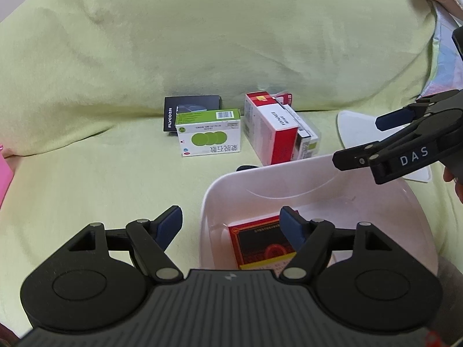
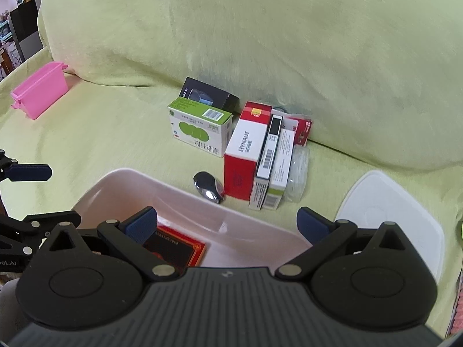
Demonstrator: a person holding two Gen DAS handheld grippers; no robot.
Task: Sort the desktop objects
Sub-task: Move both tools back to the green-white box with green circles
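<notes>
My left gripper (image 1: 231, 225) hangs open over the left rim of a white plastic bin (image 1: 231, 179), nothing between its pads. A red-and-black box (image 1: 260, 243) lies flat inside the bin. My right gripper (image 2: 227, 222) is open too, above the bin's (image 2: 173, 185) near side, and holds nothing. Behind the bin stand a green-and-white box (image 2: 199, 130), a black box (image 2: 208, 94), a red-and-white box (image 2: 246, 156) and two slim boxes (image 2: 270, 156). A shiny black key fob (image 2: 209, 186) lies just past the bin's far rim.
A white lid (image 2: 390, 211) lies right of the bin on the green blanket (image 2: 115, 133). A pink tub (image 2: 40, 92) stands far left. A clear packet (image 2: 299, 173) leans against the slim boxes. The cushion back (image 2: 289, 43) rises behind everything.
</notes>
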